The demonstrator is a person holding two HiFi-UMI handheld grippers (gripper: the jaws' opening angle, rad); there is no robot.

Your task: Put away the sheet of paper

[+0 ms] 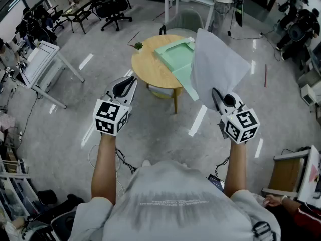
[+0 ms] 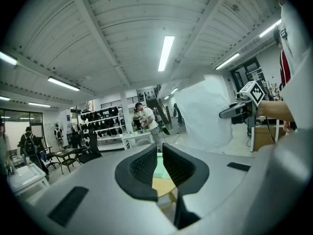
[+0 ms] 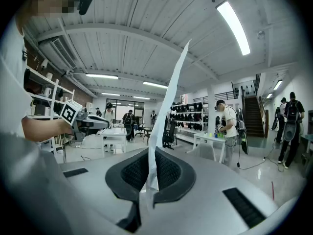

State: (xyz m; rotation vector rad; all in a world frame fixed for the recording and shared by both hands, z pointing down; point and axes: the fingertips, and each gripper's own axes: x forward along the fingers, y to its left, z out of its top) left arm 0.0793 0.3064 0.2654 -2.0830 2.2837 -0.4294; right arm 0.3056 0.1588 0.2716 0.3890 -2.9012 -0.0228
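Short of the round table, your right gripper clamps the sheet of paper by its edge — left gripper seemingly just parted, over floor.

Head cam: high, steep down, table ahead, mid-range. Gripper cams: angled up, along own jaws. Left view catches right hand-held gripper; right view, left hand-held gripper.

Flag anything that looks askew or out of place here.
The green folder lies open on the round table, and one flap sticks out past the rim on the near side. The sheet of paper is held up in the air, pinched by one edge in the right gripper. Nothing else stands out.
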